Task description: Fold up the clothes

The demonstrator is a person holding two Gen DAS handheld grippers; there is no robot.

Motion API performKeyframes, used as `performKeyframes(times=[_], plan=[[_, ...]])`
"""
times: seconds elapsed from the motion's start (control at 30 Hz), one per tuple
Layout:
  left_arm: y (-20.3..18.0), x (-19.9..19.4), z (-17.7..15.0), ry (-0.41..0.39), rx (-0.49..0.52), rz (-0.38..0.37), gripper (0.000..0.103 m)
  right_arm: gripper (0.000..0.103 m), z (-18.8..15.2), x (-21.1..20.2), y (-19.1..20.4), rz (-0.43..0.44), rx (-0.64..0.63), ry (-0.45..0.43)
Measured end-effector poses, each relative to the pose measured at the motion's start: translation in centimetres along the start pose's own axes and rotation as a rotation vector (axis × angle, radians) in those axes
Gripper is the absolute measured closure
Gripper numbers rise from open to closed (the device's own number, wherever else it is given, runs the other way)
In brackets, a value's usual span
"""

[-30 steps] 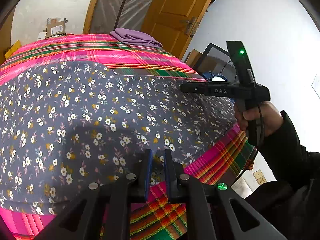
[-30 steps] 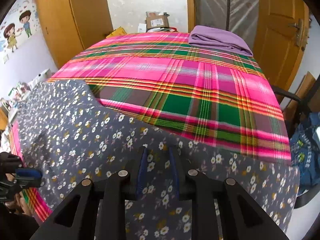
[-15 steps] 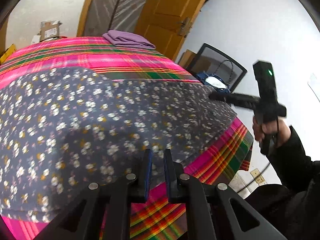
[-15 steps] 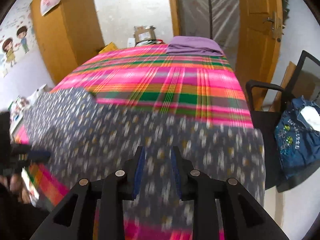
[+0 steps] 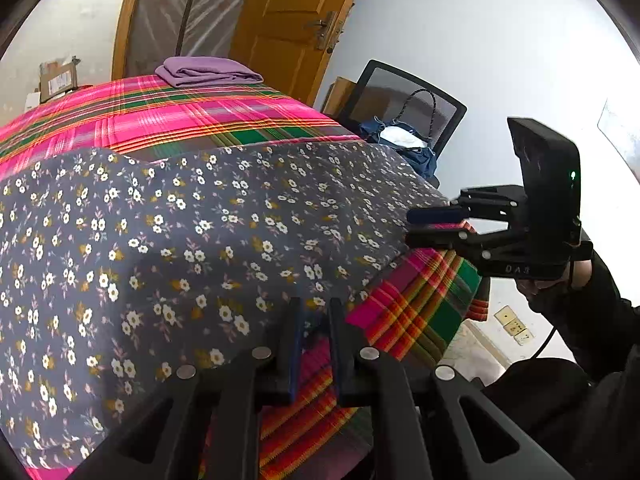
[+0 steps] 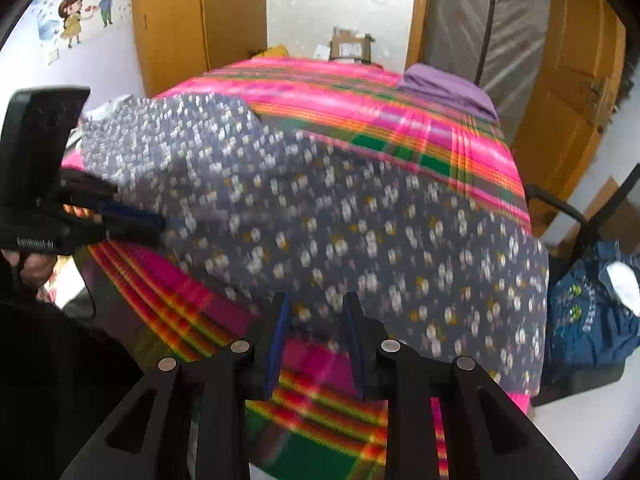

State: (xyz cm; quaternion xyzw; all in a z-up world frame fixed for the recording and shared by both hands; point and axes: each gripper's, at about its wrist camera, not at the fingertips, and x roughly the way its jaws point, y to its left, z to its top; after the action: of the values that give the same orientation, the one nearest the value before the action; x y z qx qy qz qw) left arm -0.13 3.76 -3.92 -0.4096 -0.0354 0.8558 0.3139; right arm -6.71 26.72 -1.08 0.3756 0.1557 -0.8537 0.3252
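Now we hold both grippers over the floral garment (image 5: 208, 240) on the plaid bed (image 5: 224, 114): left gripper (image 5: 314, 320) and right gripper (image 6: 316, 316) released, jaws just widened, nothing between them; a blue bag (image 6: 588, 312) holds something white

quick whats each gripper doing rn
left gripper: jaws narrowly apart at the floral cloth edge; cannot tell if it grips.
right gripper: open, jaws have just been opening; cloth edge between them, not pinched.

Grey cotton-like garment with small white and yellow flowers (image 5: 224, 232) lies spread flat across the near part of the pink-green plaid bed cover (image 5: 168, 116). Its right edge drapes over the bed's side. Folded purple cloth (image 5: 208, 71) sits at the far end, well apart.
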Motion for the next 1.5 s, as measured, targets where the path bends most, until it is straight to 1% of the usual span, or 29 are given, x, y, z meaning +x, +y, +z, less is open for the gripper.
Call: performKeyframes(times=[0.03,0.17,0.23,0.27,0.33,0.43,0.63,0.73,0.87,1.03,1.17,1.23,1.33,1.37,1.4,1.43,1.47,1.5], plan=[[0.1,-0.1,0.1,-0.003,-0.005,0.004,0.092,0.075,0.5,0.0,0.2,0.011,0.006,-0.020],[0.9,-1.0,0.5,-0.034,-0.033,0.044,0.092,0.075,2.4,1.7,1.9,0.057,-0.019,-0.044],[1.5,-1.3,0.3,-0.032,-0.050,0.070,0.092,0.076,3.3,2.6,2.7,0.079,-0.032,-0.053],[1.9,-1.3,0.1,-0.025,-0.060,0.079,0.092,0.076,3.6,3.2,3.1,0.083,-0.042,-0.041],[2.3,-1.3,-0.3,-0.015,-0.078,0.083,0.092,0.076,3.8,5.0,3.5,0.070,-0.042,0.012],[2.4,-1.9,-0.6,-0.025,-0.081,0.084,0.092,0.076,4.1,5.1,3.5,0.073,-0.028,0.011],[3.6,-2.9,-0.5,-0.058,-0.114,0.112,0.092,0.076,5.2,4.2,3.7,0.080,-0.012,-0.029],[4.6,-3.1,-0.7,-0.061,-0.145,0.128,0.092,0.076,6.4,5.5,3.8,0.068,0.016,-0.009],[5.0,-3.4,-1.3,-0.063,-0.163,0.127,0.092,0.075,8.0,8.4,4.0,0.044,0.025,0.039],[5.3,-4.5,-1.8,-0.081,-0.175,0.151,0.092,0.074,9.8,9.6,3.9,0.023,0.047,0.026],[7.2,-5.8,-2.6,-0.106,-0.239,0.190,0.092,0.074,9.9,8.8,5.2,0.069,0.026,-0.011],[8.2,-6.4,-3.0,-0.121,-0.274,0.181,0.092,0.074,9.6,8.9,6.2,0.095,0.006,-0.011],[9.4,-7.8,-3.4,-0.148,-0.304,0.224,0.092,0.074,9.2,9.4,7.5,0.122,-0.029,0.003],[9.8,-8.3,-3.5,-0.157,-0.313,0.242,0.092,0.073,9.2,9.5,8.1,0.118,-0.047,0.012],[10.4,-8.8,-3.7,-0.166,-0.330,0.262,0.092,0.069,9.3,9.6,8.4,0.115,-0.057,0.011],[11.3,-9.4,-4.0,-0.174,-0.355,0.284,0.092,0.063,9.3,9.7,8.5,0.121,-0.064,0.014],[12.1,-9.9,-4.3,-0.180,-0.380,0.305,0.092,0.062,9.3,9.8,8.7,0.124,-0.070,0.019],[12.9,-10.5,-4.7,-0.186,-0.403,0.322,0.092,0.058,9.3,9.9,8.8,0.124,-0.075,0.021]])
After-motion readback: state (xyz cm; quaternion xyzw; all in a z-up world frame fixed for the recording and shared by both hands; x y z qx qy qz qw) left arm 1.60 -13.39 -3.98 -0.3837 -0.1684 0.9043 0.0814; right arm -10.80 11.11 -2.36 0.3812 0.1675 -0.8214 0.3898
